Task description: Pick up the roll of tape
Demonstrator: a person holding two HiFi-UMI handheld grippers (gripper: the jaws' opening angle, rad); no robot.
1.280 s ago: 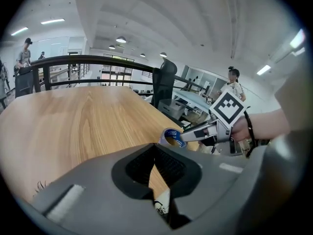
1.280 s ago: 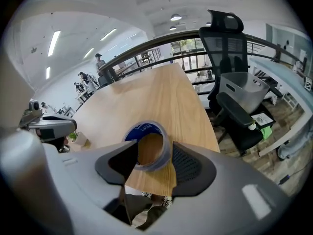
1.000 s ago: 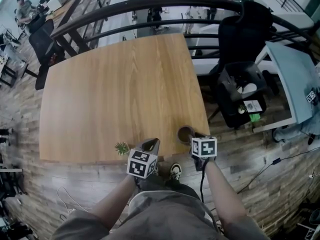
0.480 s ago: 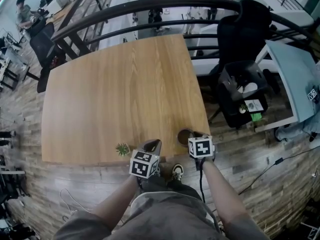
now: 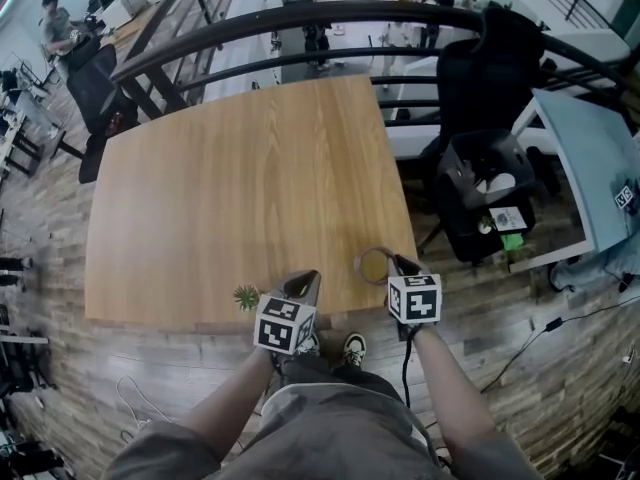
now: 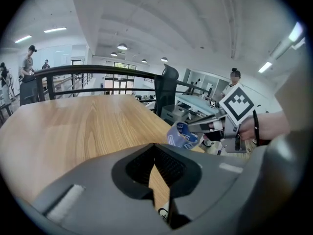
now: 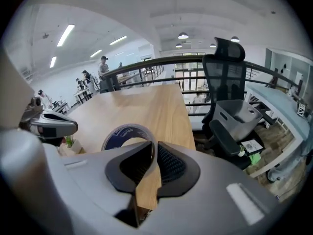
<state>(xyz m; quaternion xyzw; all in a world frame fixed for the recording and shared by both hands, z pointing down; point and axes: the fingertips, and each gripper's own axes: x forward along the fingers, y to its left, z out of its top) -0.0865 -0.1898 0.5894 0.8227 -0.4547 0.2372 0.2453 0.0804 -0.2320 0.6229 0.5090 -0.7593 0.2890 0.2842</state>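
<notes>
The roll of tape (image 5: 372,265), clear with a blue printed core, hangs tilted just above the near right corner of the wooden table (image 5: 240,178). My right gripper (image 5: 397,264) holds it by the wall. In the right gripper view the roll of tape (image 7: 128,136) has its wall pinched between the closing jaws of my right gripper (image 7: 153,153). My left gripper (image 5: 308,280) hovers over the table's near edge, shut and holding nothing. From the left gripper view, past my left gripper (image 6: 154,153), the tape (image 6: 183,135) shows lifted in the other gripper.
A tiny green plant (image 5: 244,296) stands at the near table edge, left of my left gripper. A black office chair (image 5: 490,68) and a black bin (image 5: 480,183) stand right of the table. A dark railing (image 5: 300,13) runs behind it.
My right gripper has closed on the tape and raised it off the table, tilting the roll. The left gripper has risen slightly.
</notes>
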